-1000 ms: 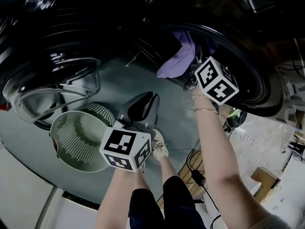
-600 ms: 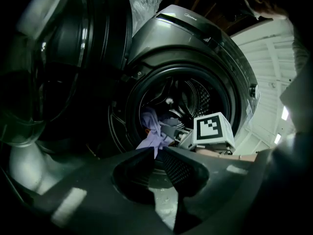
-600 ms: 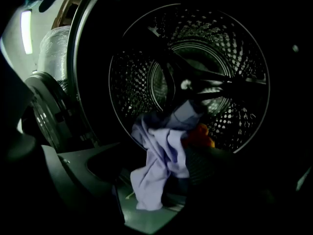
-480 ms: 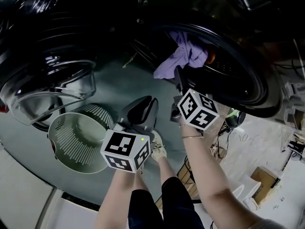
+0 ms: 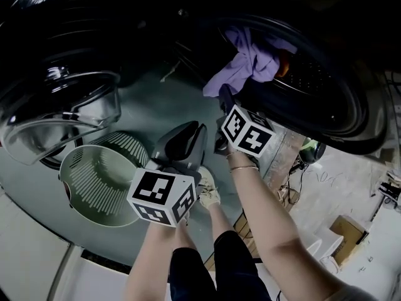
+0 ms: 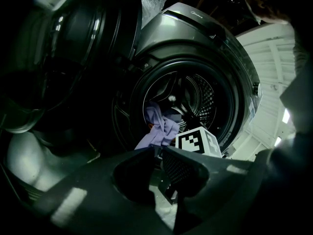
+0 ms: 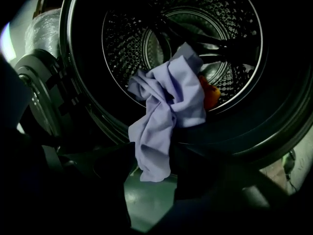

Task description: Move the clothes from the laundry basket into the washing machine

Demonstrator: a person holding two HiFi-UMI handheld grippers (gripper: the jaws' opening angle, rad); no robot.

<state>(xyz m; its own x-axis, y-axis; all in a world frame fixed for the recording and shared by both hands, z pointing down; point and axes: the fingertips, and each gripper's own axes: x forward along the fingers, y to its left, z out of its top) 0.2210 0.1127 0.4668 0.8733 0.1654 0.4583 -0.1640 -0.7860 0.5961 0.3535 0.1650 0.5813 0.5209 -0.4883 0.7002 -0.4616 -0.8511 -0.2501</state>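
A lilac cloth (image 5: 245,63) hangs out over the lip of the washing machine's drum (image 7: 195,13), with an orange garment (image 7: 209,94) behind it. My right gripper (image 5: 223,98) sits just below the drum mouth. It is open, and the lilac cloth's (image 7: 166,106) lower end dangles in the gap between its jaws (image 7: 154,150) without being pinched. My left gripper (image 5: 194,133) hovers lower, over the floor beside the pale green laundry basket (image 5: 94,187). Its jaws are shut on nothing (image 6: 159,151). No clothes show in the basket.
The machine's round glass door (image 5: 62,111) stands swung open at the left, above the basket. The person's shoe (image 5: 210,194) is under my left gripper. Cables (image 5: 258,231) and a cardboard box (image 5: 348,232) lie on the floor at the right.
My right gripper has pulled back down and left from the drum mouth, and the lilac cloth stays draped over the rim. My left gripper has hardly moved.
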